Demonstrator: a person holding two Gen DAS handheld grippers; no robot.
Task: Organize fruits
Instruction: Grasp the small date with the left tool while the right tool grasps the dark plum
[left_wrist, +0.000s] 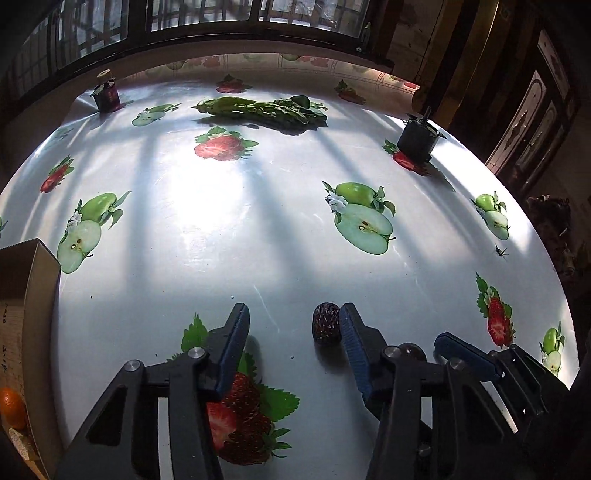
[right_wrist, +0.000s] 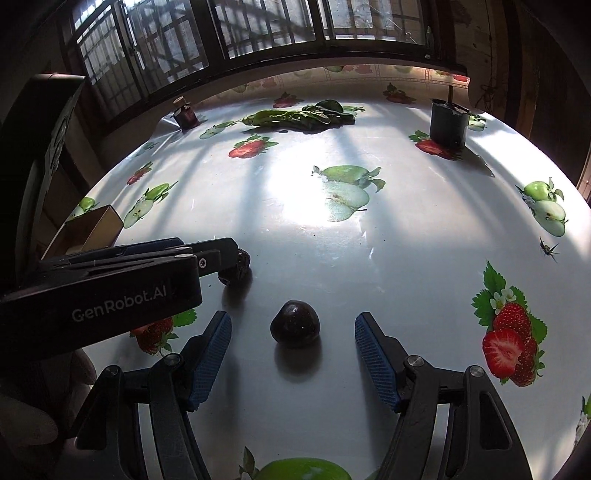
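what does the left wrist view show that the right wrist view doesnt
Only the left wrist view shows the orange inside the cardboard box, and the open left claw from behind. Only the right wrist view shows the whole smooth dark fruit lying between the open right claw fingers. Both show the wrinkled dark fruit, leafy greens, small jar and dark pot.

Daylight comes through the far windows (right_wrist: 258, 33), throwing barred shadows down the glossy tablecloth (left_wrist: 280, 266) and a white glare patch at its middle. The near parts sit in dim shade. Focus is sharp throughout. Fisheye distortion bends the table's edges, and the corners fall to black.
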